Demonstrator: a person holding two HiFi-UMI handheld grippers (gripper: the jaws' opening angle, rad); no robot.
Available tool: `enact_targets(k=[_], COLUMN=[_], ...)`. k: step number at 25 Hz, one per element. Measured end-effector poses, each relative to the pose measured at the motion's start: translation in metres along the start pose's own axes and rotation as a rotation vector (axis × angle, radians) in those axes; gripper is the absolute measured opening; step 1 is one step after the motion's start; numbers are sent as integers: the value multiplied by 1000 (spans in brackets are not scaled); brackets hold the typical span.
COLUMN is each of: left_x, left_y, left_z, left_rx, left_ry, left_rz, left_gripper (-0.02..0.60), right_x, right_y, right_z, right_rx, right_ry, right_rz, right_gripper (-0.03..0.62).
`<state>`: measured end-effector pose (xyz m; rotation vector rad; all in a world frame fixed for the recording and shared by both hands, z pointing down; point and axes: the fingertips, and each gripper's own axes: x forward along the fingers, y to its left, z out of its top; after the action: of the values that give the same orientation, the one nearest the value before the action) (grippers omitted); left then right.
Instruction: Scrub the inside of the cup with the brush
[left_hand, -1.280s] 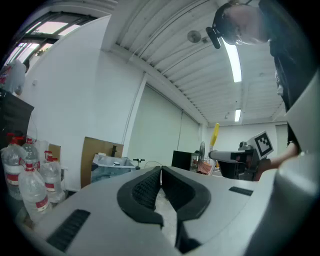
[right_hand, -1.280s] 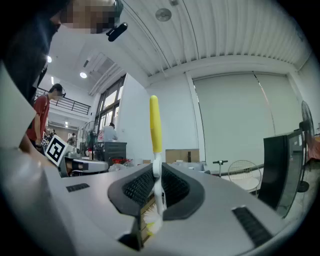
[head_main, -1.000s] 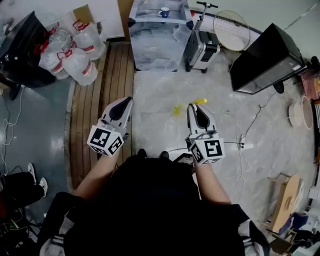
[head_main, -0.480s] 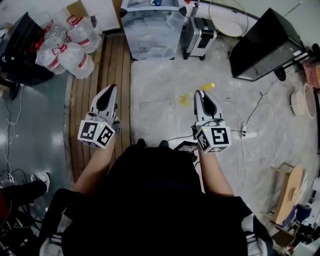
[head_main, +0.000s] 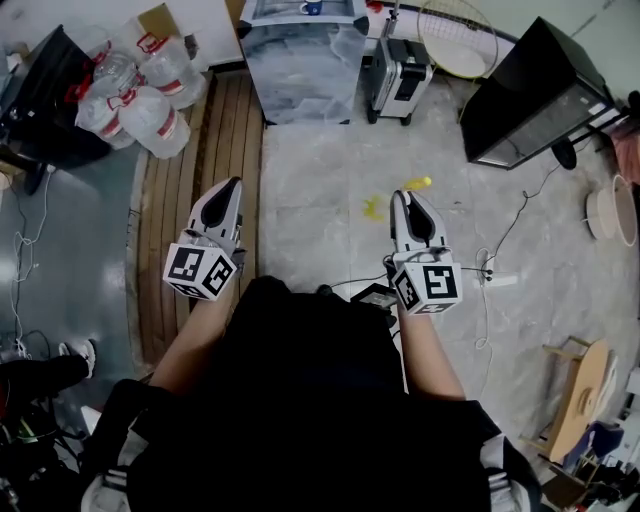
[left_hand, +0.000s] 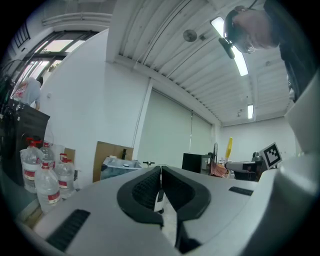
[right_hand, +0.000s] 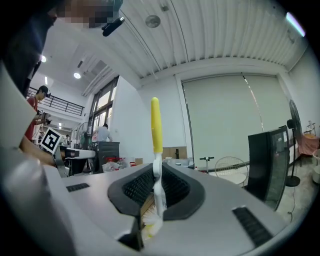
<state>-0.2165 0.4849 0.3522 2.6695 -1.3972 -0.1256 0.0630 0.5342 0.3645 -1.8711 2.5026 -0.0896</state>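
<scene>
While the right gripper (right_hand: 157, 172) clamps the brush (right_hand: 156, 127) and the left gripper (left_hand: 160, 172) sits closed, empty — approach the cup (head_main: 313, 6) at twelve o'clock, opening the left.

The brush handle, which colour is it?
The brush handle is yellow; right gripper view shows it best.

The brush (right_hand: 156, 125) has a glossy yellow plastic handle running into a milky, translucent plastic neck with pale bristles. Both the right gripper (right_hand: 156, 170) and the left gripper (left_hand: 160, 170) wear smooth matt grey plastic shells with black ribbed pads (right_hand: 138, 185) — rubbery-looking. The floor (head_main: 320, 190) is pale mottled stone with a dull sheen, beside grained wooden planks (head_main: 200, 170) and clear plastic water bottles (head_main: 150, 110).
</scene>
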Motion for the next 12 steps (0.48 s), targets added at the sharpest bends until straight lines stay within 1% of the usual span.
enact_targets(k=[3,7,12], left_x=[-4,-8,8], left_y=[-6,-7,-2], left_z=[-7,-12,-14], left_rx=[-8,2,-10], left_ry=[15,34,40], left_rz=[4,13,23], left_gripper=[21,21,21], right_x=[-5,-8,1], right_y=[-4,-9,-21], right_z=[-8,-16,-14], right_rx=[19,48,44], right_ry=[3,14,15], right_rz=[3,-3,-10], right_gripper=[52,52,52])
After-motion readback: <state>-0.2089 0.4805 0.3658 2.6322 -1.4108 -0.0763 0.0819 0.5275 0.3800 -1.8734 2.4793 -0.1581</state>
